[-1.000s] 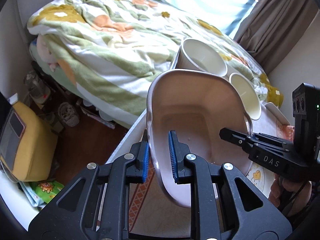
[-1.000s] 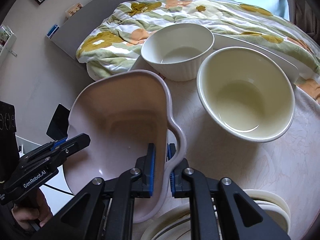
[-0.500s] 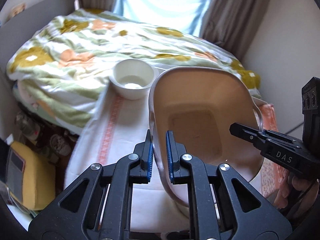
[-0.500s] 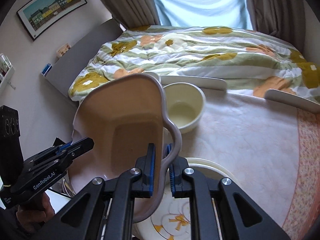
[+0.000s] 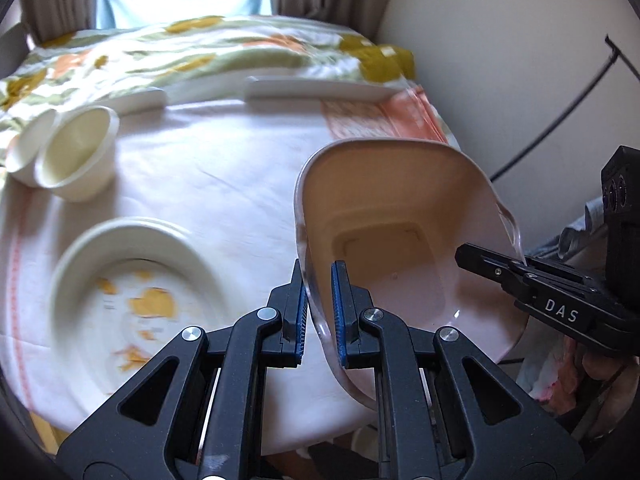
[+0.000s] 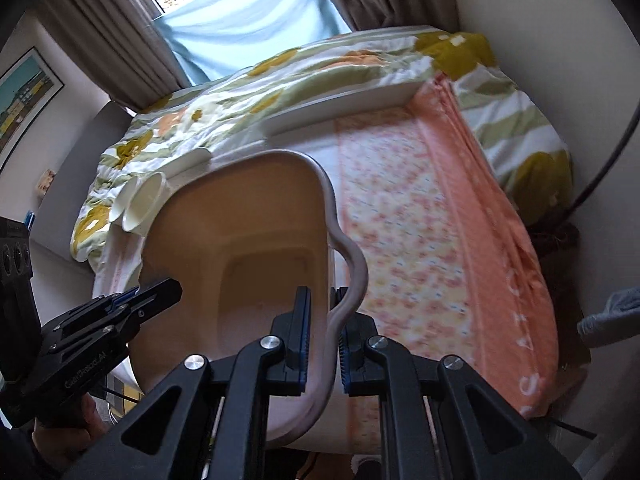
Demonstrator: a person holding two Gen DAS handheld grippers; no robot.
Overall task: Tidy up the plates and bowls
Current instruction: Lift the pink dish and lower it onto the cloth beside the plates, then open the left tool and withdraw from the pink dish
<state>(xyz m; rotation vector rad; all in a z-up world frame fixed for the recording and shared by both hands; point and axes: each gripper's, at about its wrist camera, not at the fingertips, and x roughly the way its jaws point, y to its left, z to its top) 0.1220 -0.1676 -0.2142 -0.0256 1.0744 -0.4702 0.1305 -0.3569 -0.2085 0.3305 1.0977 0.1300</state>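
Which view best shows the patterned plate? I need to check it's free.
Left wrist view: the patterned plate lies whole on the table, nothing stacked in it, though blurred. Right wrist view hides it behind the pink dish.

This is a bedroom in a home: a bed under a flowered quilt [image 6: 304,92] fills the upper middle of both views, brown curtains [image 6: 100,36] frame a bright window [image 6: 240,12] at the top, and a framed picture [image 6: 20,96] hangs at the far left.
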